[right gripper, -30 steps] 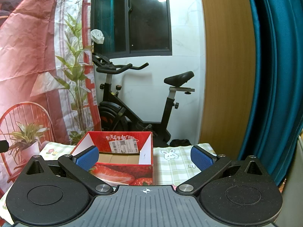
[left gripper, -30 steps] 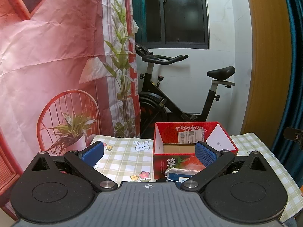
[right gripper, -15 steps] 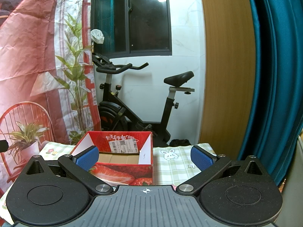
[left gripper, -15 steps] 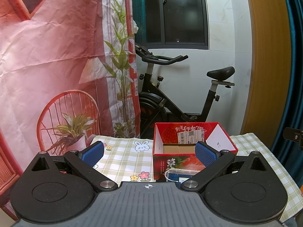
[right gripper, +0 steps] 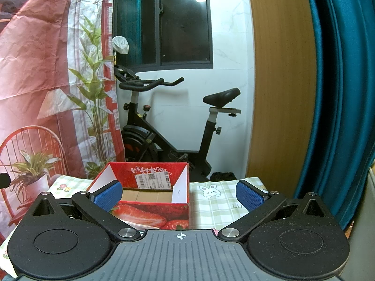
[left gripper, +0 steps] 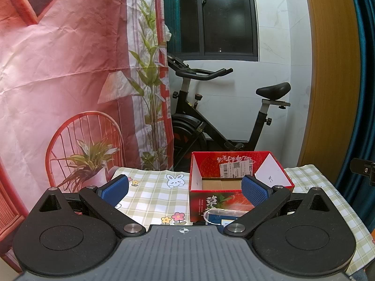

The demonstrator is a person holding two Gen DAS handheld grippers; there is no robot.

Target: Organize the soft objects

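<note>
On the checked tablecloth [left gripper: 154, 194] we see one red strawberry box [left gripper: 234, 180], open at the top, with a brown cardboard floor and one white shipping label [left gripper: 235, 167] on its inner back wall. Our left gripper [left gripper: 185, 188] hangs above the near edge of the table with its blue pads [left gripper: 116, 186] spread wide and nothing between them; the right-hand pad sits in front of the box's near right corner. Our right gripper [right gripper: 179, 194] is equally wide and empty, its left pad [right gripper: 109, 194] overlapping the box [right gripper: 150, 194] at the near left corner.

Only the left wrist view shows a small blue packet [left gripper: 222, 217] with a thin white cord, lying on the cloth just in front of the box and partly hidden by the gripper body; we cannot tell what it is. That view also catches a dark piece of hardware [left gripper: 362, 167] at the far right edge. Only the right wrist view shows the teal curtain [right gripper: 339, 93] at full width and a dark bundle [right gripper: 222, 176] on the floor behind the table.

Both views share one exercise bike [right gripper: 168, 126], one dark window [right gripper: 178, 21], one wooden panel [right gripper: 281, 82] and one pink printed backdrop [left gripper: 63, 70]. Each view shows one printed rabbit [left gripper: 174, 179] on the cloth
</note>
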